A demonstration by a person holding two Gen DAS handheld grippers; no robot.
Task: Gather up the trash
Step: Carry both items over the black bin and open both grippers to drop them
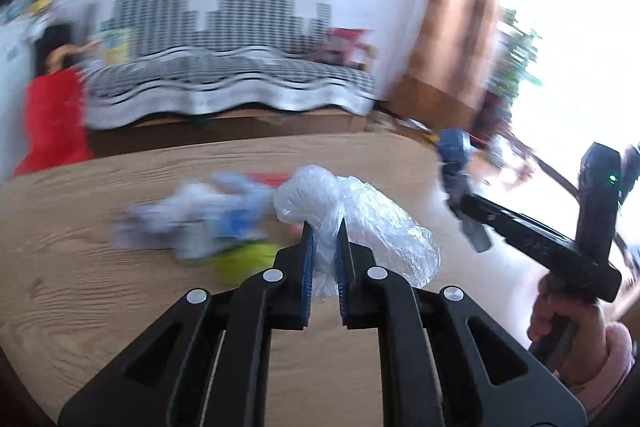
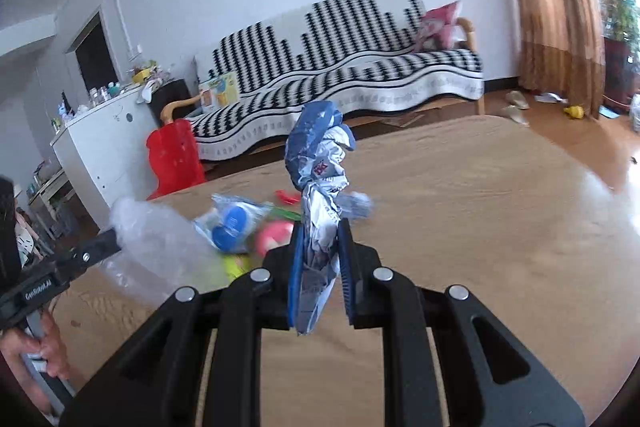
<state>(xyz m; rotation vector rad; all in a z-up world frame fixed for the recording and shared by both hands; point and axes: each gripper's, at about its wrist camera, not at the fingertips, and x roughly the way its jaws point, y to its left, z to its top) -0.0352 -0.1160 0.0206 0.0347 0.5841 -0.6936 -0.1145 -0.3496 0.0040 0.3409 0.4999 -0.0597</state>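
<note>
The crumpled blue-and-silver wrapper (image 2: 320, 183) stands clamped between the pads of my right gripper (image 2: 320, 267), its long axis running up and forward past my fingertips, its tail hanging out below them. The clear plastic bag (image 1: 352, 223) is pinched the same way in my left gripper (image 1: 324, 259), bulging forward and to the right of those fingers. Both hands are full, so neither can take more. The remaining litter pile (image 2: 240, 227) lies on the wooden table (image 2: 480, 227), ahead and left of my right fingers, nearer my left ones; no bin shows in either view
</note>
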